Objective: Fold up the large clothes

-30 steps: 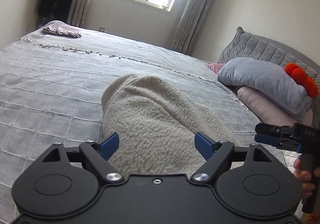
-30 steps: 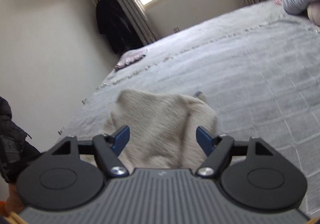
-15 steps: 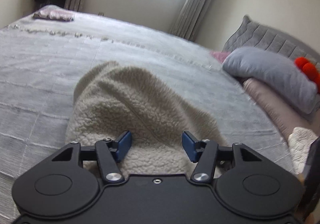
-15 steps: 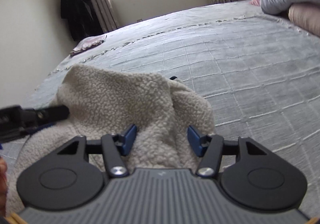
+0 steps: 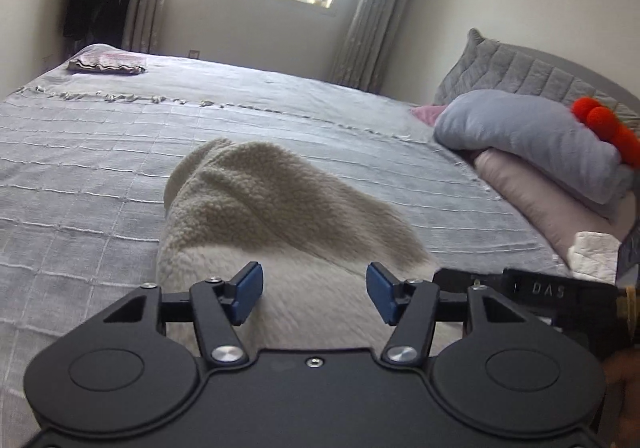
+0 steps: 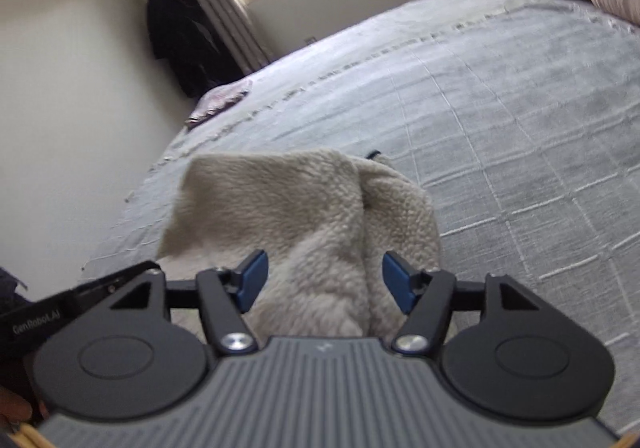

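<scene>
A cream fleece garment (image 5: pixel 276 224) lies bunched on the grey bedspread (image 5: pixel 80 168); it also shows in the right wrist view (image 6: pixel 304 216). My left gripper (image 5: pixel 314 290) is open, its blue pads either side of the garment's near edge, above the fleece. My right gripper (image 6: pixel 324 280) is open, its pads straddling a fold of the fleece. The right gripper's body (image 5: pixel 532 292) shows at the left view's right edge, close beside the left one. The left gripper's body (image 6: pixel 52 312) shows at the right view's left edge.
Grey and pink pillows (image 5: pixel 532 152) with a red-orange toy (image 5: pixel 604 128) are stacked at the headboard on the right. A folded pinkish cloth (image 5: pixel 106 62) lies at the bed's far corner. A dark coat (image 6: pixel 180 36) hangs by the window curtain.
Both grippers have opened wider than half a second ago and drawn back a little from the fleece. The garment lies on the bed much as before.
</scene>
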Available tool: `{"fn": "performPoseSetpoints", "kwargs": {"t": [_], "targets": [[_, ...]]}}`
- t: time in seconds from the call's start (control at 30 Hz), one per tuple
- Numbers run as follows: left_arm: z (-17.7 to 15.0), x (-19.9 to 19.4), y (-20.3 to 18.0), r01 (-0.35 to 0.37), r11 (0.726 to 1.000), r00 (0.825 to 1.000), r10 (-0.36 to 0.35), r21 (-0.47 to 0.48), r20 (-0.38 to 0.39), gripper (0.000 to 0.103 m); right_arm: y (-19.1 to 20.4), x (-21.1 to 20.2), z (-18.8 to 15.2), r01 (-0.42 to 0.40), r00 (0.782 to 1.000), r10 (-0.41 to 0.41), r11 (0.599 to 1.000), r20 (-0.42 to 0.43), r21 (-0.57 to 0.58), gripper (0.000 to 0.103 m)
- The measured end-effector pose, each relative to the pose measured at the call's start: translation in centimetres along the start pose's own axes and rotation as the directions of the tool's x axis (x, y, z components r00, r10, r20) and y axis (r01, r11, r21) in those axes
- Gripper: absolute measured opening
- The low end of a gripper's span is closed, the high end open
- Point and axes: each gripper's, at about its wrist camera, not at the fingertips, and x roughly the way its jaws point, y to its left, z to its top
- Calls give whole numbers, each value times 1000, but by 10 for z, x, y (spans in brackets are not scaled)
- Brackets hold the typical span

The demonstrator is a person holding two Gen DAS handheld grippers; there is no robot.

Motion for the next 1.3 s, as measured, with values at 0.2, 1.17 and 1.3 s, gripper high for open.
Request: {"fn": "performPoseSetpoints", "kwargs": {"t": [0.2,1.17,1.3], "targets": [[-44,-41,-10,4,999,1000,-4,36,5,55,22,-32,-28,32,999,-34,993,-11,-113,63],[-112,-141,-51,-301,953,951,296,-47,-86,103,37,-153,-122,243,970,-235,953,62,-179,102],[-114,-155,-51,-343,939,937,339,-39,-81,103,56,-161,-123,281,959,-264,931,101,-233,102]]}}
